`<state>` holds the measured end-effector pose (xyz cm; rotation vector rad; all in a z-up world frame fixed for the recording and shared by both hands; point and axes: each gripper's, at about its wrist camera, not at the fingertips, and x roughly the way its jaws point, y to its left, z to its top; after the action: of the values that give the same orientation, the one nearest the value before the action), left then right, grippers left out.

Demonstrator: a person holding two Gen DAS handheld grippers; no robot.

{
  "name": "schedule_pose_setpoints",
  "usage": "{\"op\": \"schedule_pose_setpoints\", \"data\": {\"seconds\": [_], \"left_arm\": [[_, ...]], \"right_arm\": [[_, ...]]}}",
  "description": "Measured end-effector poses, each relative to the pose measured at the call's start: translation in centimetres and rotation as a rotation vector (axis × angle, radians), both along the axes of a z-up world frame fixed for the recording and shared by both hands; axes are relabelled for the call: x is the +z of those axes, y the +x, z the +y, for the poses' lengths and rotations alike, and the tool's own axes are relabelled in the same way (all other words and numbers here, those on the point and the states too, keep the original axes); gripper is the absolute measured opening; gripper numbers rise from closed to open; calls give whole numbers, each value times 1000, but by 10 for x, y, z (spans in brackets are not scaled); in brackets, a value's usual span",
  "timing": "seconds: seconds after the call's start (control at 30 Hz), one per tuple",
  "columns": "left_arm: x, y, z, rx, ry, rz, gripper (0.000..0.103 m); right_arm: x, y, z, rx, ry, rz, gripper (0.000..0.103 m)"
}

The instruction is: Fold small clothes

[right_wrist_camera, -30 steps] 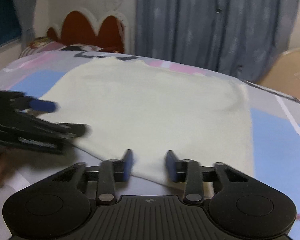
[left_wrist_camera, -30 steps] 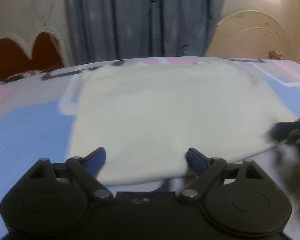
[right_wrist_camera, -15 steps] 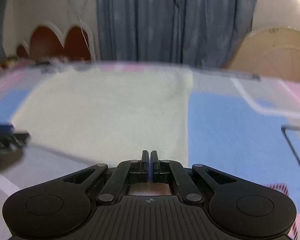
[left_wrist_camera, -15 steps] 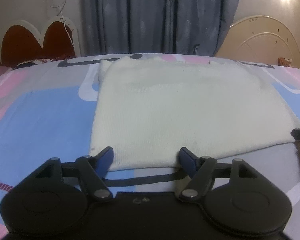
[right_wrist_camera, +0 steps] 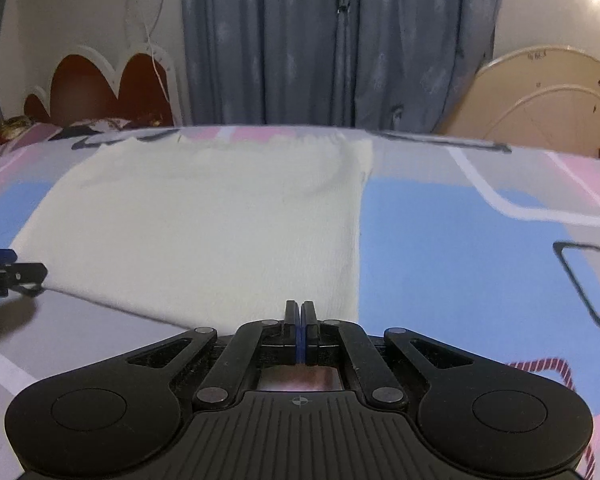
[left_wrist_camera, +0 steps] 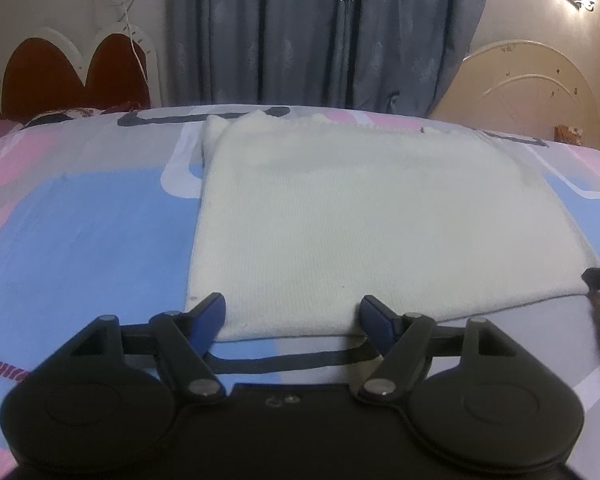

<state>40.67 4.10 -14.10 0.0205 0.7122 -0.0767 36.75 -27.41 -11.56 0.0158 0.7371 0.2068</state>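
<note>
1. On the patterned bedsheet [left_wrist_camera: 100,232] lies a cream knit garment [left_wrist_camera: 364,224], spread flat, finely ribbed, its far edge rumpled.
2. From our left wrist view we see its corner at 7 o'clock; our left gripper [left_wrist_camera: 292,314] stands spread, the near hem between the blue fingers, unpinched.
3. From our right wrist view we see the opposite corner at 5 o'clock; our right gripper [right_wrist_camera: 300,316] is pressed together at that hem; whether it pinches cloth we cannot tell.
</note>
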Motion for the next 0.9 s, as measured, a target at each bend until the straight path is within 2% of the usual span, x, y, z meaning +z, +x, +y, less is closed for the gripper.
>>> {"op": "schedule_pose_setpoints", "data": {"seconds": [0.17, 0.47, 0.63, 0.7, 0.73, 0.83, 0.9], "left_arm": [[0, 1, -2, -3, 3, 6, 75], [3, 2, 5, -2, -23, 26, 75], [7, -1, 26, 18, -119, 47, 73], [13, -7, 34, 84, -146, 50, 72], [16, -12, 38, 115, -165, 47, 68], [20, -29, 50, 136, -293, 25, 57], [12, -31, 57, 175, -394, 61, 51]], "right_arm": [[2, 2, -5, -15, 27, 2, 0], [-1, -1, 1, 13, -29, -7, 0], [-1, -2, 2, 31, -54, -5, 0], [0, 0, 2, 38, -62, 4, 0], [5, 0, 1, 28, -57, 16, 0], [24, -14, -6, 23, 6, -37, 0], [31, -17, -7, 12, 36, -40, 0]]}}
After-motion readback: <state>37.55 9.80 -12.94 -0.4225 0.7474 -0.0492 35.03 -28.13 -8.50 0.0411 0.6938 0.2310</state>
